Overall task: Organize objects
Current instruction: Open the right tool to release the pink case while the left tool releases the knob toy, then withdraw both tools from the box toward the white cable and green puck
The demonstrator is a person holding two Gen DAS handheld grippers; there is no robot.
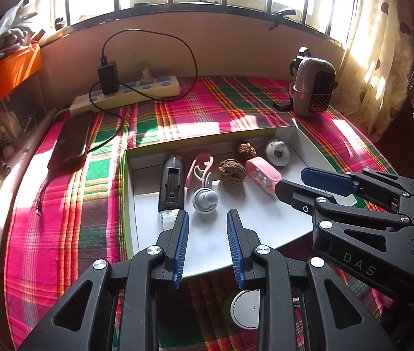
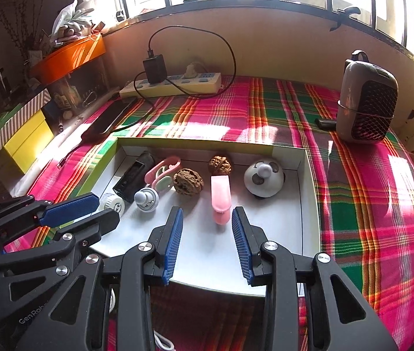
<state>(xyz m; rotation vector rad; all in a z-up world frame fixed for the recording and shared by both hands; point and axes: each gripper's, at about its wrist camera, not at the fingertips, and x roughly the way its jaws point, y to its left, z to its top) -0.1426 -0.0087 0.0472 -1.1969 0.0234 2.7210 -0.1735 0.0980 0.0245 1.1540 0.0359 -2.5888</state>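
Both grippers, left gripper (image 1: 207, 244) and right gripper (image 2: 207, 242), are hovering part-open and empty over the white tray (image 2: 300, 204), where walnuts (image 2: 188, 181), pink clip (image 2: 220, 201) and the rest are lying gathered for sorting.

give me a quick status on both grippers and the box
Left hand-held gripper open, empty. Right hand-held gripper open, empty. Both over white box; walnuts, pink clips inside. Nothing in the way.
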